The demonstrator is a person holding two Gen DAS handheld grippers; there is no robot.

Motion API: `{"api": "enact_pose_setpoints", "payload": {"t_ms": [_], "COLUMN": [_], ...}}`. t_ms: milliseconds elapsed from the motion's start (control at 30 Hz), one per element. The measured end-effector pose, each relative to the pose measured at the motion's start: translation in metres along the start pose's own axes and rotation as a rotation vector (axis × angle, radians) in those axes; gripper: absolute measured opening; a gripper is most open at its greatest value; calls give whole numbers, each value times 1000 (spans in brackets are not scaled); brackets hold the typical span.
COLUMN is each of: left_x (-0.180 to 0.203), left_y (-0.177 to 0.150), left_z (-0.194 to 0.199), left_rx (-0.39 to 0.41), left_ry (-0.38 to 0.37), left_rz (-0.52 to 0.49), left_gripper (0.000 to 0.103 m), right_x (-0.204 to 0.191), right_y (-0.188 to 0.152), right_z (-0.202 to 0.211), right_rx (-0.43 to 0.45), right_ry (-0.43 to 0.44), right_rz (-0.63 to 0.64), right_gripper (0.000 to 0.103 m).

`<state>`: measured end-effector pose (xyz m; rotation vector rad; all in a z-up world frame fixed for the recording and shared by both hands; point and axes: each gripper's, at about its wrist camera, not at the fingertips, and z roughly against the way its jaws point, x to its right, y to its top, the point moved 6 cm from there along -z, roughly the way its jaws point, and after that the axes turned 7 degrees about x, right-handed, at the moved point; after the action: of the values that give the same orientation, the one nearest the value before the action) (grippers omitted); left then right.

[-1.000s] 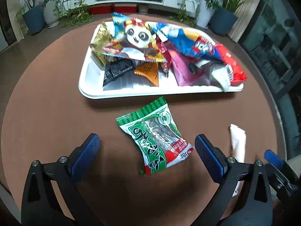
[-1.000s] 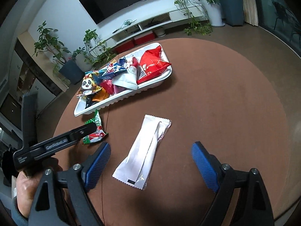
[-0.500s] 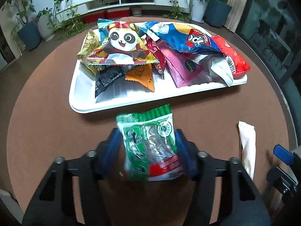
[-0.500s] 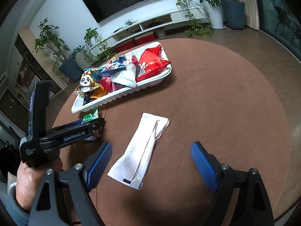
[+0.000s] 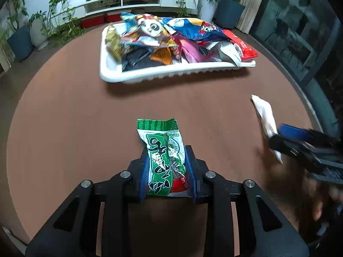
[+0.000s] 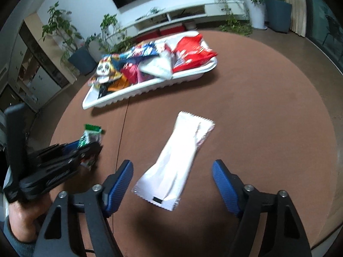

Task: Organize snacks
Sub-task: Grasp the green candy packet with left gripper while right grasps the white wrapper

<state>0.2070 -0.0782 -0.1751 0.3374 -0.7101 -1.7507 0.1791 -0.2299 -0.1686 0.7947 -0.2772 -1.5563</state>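
My left gripper (image 5: 168, 171) is shut on a green snack packet (image 5: 163, 154) and holds it above the round brown table; both also show in the right wrist view, the gripper (image 6: 85, 150) with the packet (image 6: 90, 135). My right gripper (image 6: 172, 180) is open, its jaws on either side of the near end of a long white packet (image 6: 180, 160) that lies flat on the table. That packet shows at the right of the left wrist view (image 5: 264, 115). A white tray (image 5: 111, 75) heaped with several snack bags sits at the far side.
The tray (image 6: 94, 102) holds a panda bag (image 5: 148, 27), a blue bag (image 5: 193, 30) and a red bag (image 6: 190, 53). The table edge (image 5: 310, 111) curves close on the right. Potted plants and a low white cabinet stand beyond the table.
My left gripper closed on the green packet and lifted it off the table. My right gripper moved forward until its open jaws came on either side of the white packet.
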Motion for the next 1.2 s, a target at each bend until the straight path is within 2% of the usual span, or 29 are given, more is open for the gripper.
{"api": "enact_pose_setpoints", "payload": {"t_ms": [167,333,400,567,700,833,1000,1200], "left_x": [0,3,4,4,4,5,9,8], "left_y": [-18,-24,-23,-26,-27,-24,-17,2], "left_z": [15,22,20,24,25,27,32,37], "left_rx": [14,23,27,32,32,38,52,75], "left_ry": [-41,-53,-54,-58,-51,-42,-36,-21], "left_rz": [45,47,46,49,45,40,27,10], "left_gripper": [28,28,28,28,28,28,28,28], "right_x": [-14,-20,-20,-16,-13,-4,5,9], "right_y": [7,7,5,-2,-10,-11,7,32], "right_z": [-16,-19,-17,-8,3,27,48,56], "right_rx": [-36,-67,-79,-104,-90,-39,14,42], "right_ry": [-75,-155,-172,-156,-117,-53,5,19], "right_rz": [82,182,212,227,197,124,45,31], "right_gripper": [68,50,38,25,22,22,22,22]}}
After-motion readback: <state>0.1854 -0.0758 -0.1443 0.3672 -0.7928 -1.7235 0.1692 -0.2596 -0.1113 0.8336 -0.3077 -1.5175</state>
